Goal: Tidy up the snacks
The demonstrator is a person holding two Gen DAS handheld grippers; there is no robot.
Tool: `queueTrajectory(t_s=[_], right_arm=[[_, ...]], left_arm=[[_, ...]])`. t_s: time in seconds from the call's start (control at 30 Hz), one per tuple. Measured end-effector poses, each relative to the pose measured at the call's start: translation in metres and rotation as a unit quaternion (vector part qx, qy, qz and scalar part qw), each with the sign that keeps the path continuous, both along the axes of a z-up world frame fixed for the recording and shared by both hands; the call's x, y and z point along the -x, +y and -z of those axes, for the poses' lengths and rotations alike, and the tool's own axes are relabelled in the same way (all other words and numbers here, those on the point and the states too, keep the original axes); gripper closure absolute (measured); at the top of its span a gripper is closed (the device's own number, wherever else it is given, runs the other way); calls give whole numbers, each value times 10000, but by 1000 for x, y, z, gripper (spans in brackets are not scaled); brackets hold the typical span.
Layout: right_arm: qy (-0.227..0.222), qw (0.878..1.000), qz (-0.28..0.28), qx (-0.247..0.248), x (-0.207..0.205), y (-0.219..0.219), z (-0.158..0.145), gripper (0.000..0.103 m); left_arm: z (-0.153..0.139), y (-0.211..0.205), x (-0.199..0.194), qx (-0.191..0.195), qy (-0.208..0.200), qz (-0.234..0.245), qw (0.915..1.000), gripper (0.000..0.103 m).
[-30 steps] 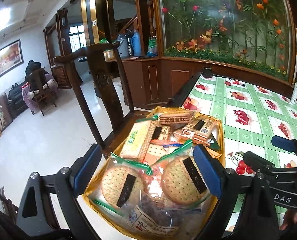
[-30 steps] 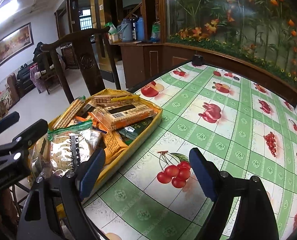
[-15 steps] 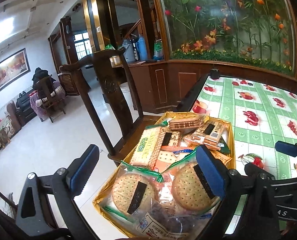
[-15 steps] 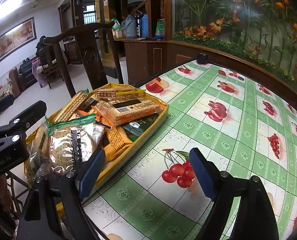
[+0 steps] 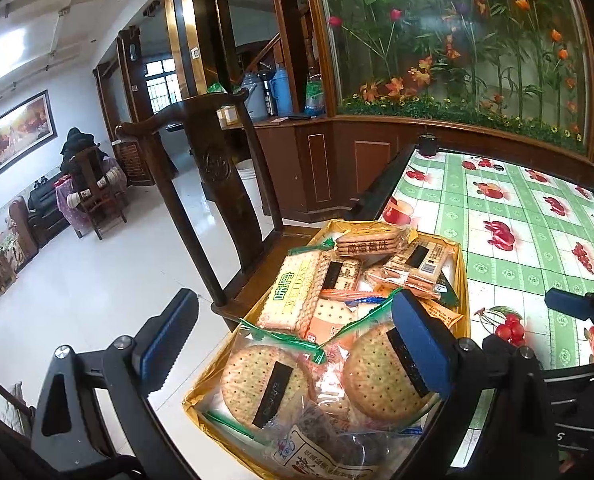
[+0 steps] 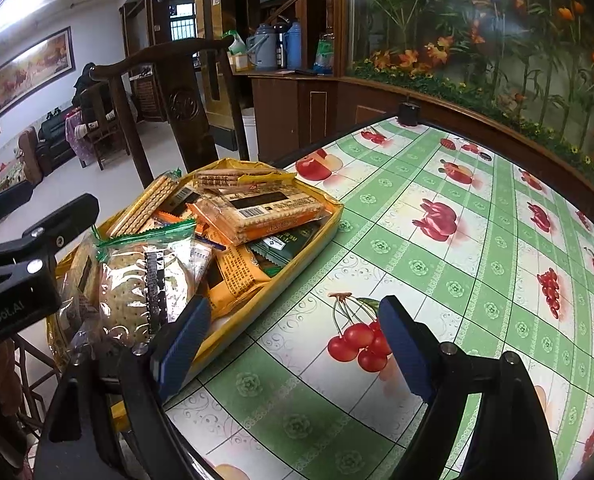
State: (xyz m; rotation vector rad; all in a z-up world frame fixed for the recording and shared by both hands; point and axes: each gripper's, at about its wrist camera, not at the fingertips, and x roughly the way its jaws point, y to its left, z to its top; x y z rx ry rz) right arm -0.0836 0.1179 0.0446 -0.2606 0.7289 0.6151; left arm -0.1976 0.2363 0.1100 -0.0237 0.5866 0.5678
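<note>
The snack-filled tray (image 6: pixel 309 248) sits at the table's (image 6: pixel 457 264) edge, the left tool (image 5: pixel 297 332) hovering wide over its crackers (image 5: pixel 257 380), the right tool (image 6: pixel 293 340) wide and empty above the table.

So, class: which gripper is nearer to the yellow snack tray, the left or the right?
Left. The left gripper hangs open over the near end of the yellow snack tray. The right gripper hangs open beside it, over the tablecloth.
</note>
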Motion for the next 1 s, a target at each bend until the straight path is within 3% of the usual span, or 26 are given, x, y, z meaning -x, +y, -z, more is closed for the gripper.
queueTrajectory(t_s=[1.0], right_arm=[[89, 9999, -42, 23, -1, -2, 4, 17]], left_arm=[[-1, -1, 1, 91, -105, 25, 9999, 6]])
